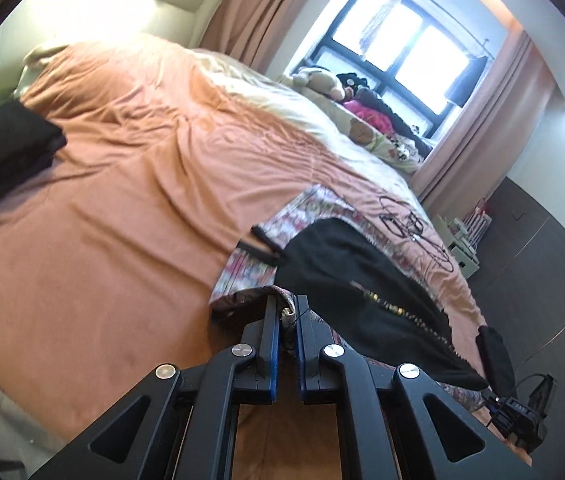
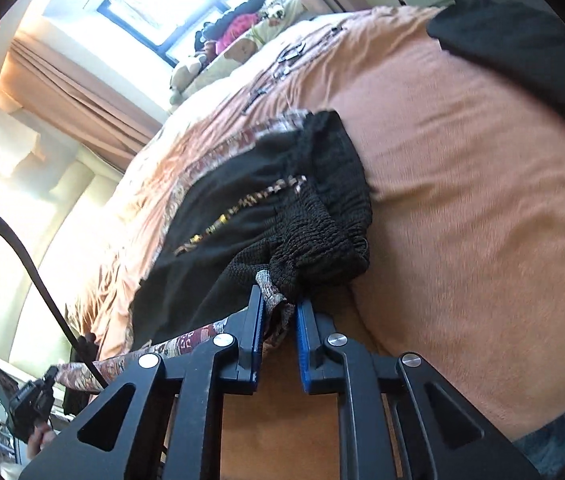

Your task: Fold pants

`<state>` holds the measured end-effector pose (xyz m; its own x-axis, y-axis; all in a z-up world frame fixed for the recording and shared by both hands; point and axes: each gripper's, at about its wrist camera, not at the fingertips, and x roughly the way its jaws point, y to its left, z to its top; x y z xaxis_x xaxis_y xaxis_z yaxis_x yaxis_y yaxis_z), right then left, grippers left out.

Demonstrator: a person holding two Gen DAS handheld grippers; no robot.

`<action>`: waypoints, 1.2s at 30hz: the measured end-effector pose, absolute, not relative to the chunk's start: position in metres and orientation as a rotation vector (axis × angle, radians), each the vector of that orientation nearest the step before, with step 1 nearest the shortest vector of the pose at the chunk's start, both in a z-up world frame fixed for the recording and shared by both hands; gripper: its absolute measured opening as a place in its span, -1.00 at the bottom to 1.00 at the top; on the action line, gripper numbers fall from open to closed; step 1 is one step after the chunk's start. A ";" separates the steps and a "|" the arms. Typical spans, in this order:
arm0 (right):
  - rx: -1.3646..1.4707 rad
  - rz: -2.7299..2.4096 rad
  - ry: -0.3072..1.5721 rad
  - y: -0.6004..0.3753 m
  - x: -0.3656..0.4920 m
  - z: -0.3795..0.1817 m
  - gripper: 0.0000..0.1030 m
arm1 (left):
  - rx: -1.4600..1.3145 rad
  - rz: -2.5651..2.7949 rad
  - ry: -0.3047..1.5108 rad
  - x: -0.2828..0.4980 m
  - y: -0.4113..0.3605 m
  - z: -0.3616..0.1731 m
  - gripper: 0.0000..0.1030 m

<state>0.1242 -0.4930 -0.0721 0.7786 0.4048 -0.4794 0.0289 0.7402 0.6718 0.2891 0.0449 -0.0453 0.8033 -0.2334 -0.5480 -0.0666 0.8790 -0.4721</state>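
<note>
While both grippers tilt down toward the bed, the left gripper has its jaws pinched on the pants' patterned hem, and the right gripper has its jaws nearly closed on the crinkled black waistband. The pants lie on the near orange sheet; soft toys sit far by the window.

Right tongs pinching patterned pants, apparently the hem, orange bedspread

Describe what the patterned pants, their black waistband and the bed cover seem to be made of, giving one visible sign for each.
Patterned pants: thin woven cloth, matte; it drapes and bunches limply.
Black waistband: elasticated, crinkly fabric; tight gathered ridges.
Bed cover: soft, slightly napped orange cloth, perhaps fleece or brushed cotton; fuzzy surface, shallow wrinkles.
</note>
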 end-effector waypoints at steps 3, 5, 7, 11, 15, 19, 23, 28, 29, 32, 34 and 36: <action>0.723 0.224 0.644 -0.492 0.131 -0.068 -0.79 | -0.485 -0.106 0.613 0.310 0.041 -0.031 -0.87; 0.726 0.226 0.637 -0.493 0.137 -0.065 -0.79 | -0.475 -0.111 0.602 0.323 0.039 -0.023 -0.87; 0.720 0.225 0.631 -0.492 0.145 -0.061 -0.79 | -0.461 -0.117 0.592 0.339 0.036 -0.015 -0.87; 0.718 0.227 0.622 -0.491 0.163 -0.053 -0.79 | -0.444 -0.125 0.576 0.369 0.031 0.000 -0.87; 0.710 0.220 0.617 -0.489 0.184 -0.045 -0.79 | -0.432 -0.136 0.569 0.405 0.025 0.011 -0.87; 0.706 0.214 0.623 -0.487 0.207 -0.039 -0.79 | -0.412 -0.140 0.566 0.444 0.020 0.017 -0.87; 0.707 0.204 0.639 -0.485 0.232 -0.037 -0.79 | -0.411 -0.145 0.582 0.488 0.015 0.015 -0.87; 0.692 0.180 0.663 -0.482 0.265 -0.038 -0.79 | -0.393 -0.148 0.611 0.538 0.006 0.004 -0.87; 0.688 0.176 0.666 -0.481 0.271 -0.038 -0.78 | -0.390 -0.147 0.622 0.550 0.005 -0.001 -0.87; 0.683 0.166 0.682 -0.480 0.289 -0.040 -0.78 | -0.386 -0.144 0.659 0.578 0.001 -0.017 -0.87; 0.674 0.160 0.688 -0.480 0.301 -0.040 -0.78 | -0.372 -0.137 0.684 0.599 -0.001 -0.029 -0.87; 0.659 0.151 0.693 -0.477 0.311 -0.041 -0.78 | -0.365 -0.136 0.714 0.619 -0.002 -0.043 -0.87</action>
